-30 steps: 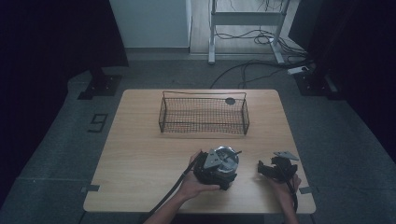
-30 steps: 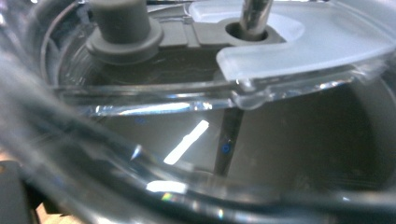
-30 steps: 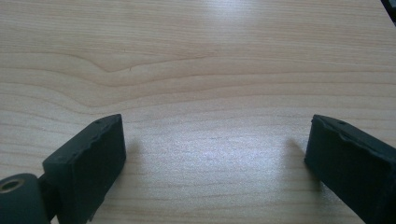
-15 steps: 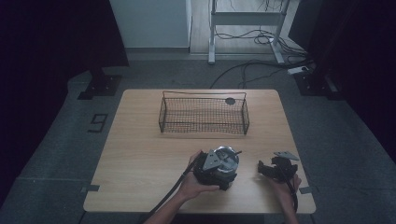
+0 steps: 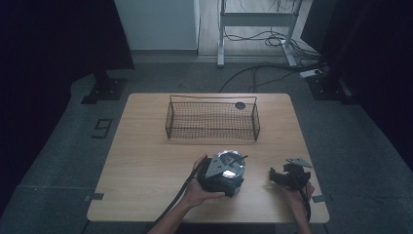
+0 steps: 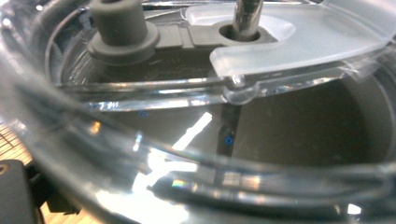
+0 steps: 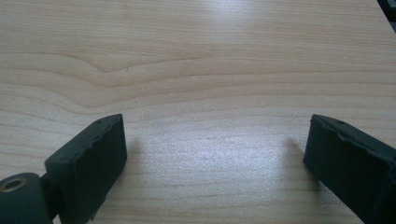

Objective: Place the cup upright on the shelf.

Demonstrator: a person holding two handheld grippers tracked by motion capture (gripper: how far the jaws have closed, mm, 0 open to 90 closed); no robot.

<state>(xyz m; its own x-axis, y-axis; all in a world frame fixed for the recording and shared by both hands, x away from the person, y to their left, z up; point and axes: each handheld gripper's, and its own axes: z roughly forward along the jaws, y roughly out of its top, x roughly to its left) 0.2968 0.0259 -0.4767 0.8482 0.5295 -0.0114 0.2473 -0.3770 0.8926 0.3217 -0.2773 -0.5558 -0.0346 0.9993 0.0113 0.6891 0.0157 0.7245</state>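
**Clear lidded container in my left claw, basket waiting**

The clear plastic container (image 5: 227, 167) sits at the near middle of the tabletop (image 5: 146, 161), right up against my left claw (image 5: 216, 178). Through the left gripper view I look straight into its see-through wall (image 6: 140, 154): a frosted flap (image 6: 299, 42) pinned by a metal post (image 6: 246, 14), a grey knob (image 6: 119, 23) beside it, and a grey interior below. I can make out nothing loose inside it. Whether the left claw is clamped on the container or only pressed close, I cannot tell; the plastic hides the jaws, and only a black corner shows at the lower left.

My right claw (image 7: 215, 154) rests low over bare wood, jaws spread wide apart with nothing between them. In the high view it lies at the near right (image 5: 288, 176), apart from the container.

Farther back, the black wire basket (image 5: 212, 119) stands across the middle of the tabletop. I can see nothing in it through the mesh. A small dark round disc (image 5: 240, 105) lies on the wood just behind its right rear corner, outside the basket.

My read: this is early. The container is in hand near me, well short of the basket. If the basket is its destination, the lift, carry and placing all remain.
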